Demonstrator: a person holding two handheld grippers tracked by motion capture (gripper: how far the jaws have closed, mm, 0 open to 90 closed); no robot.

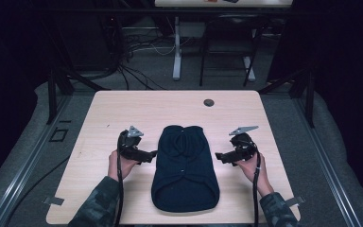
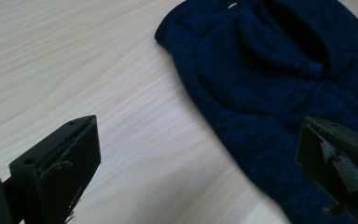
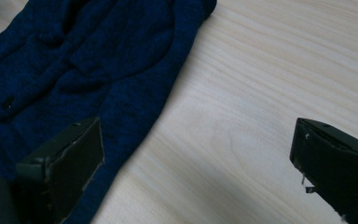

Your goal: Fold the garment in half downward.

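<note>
A dark navy knitted garment [image 1: 184, 165] lies flat along the middle of the light wooden table [image 1: 123, 109], its narrower end pointing away from me. My left gripper [image 1: 152, 153] hovers at the garment's left edge, jaws spread wide and empty. In the left gripper view the garment [image 2: 270, 79] fills the upper right, one jaw over bare wood and the other over the knit. My right gripper [image 1: 219, 156] is open at the garment's right edge. In the right gripper view the garment [image 3: 79, 70] lies at the left, under the left jaw.
A small dark round spot [image 1: 209, 102] sits near the table's far edge. Behind the table stand desk legs [image 1: 177, 47] and loose cables [image 1: 137, 52] on the floor. Black frame posts [image 1: 52, 90] flank the table. Bare wood lies on both sides of the garment.
</note>
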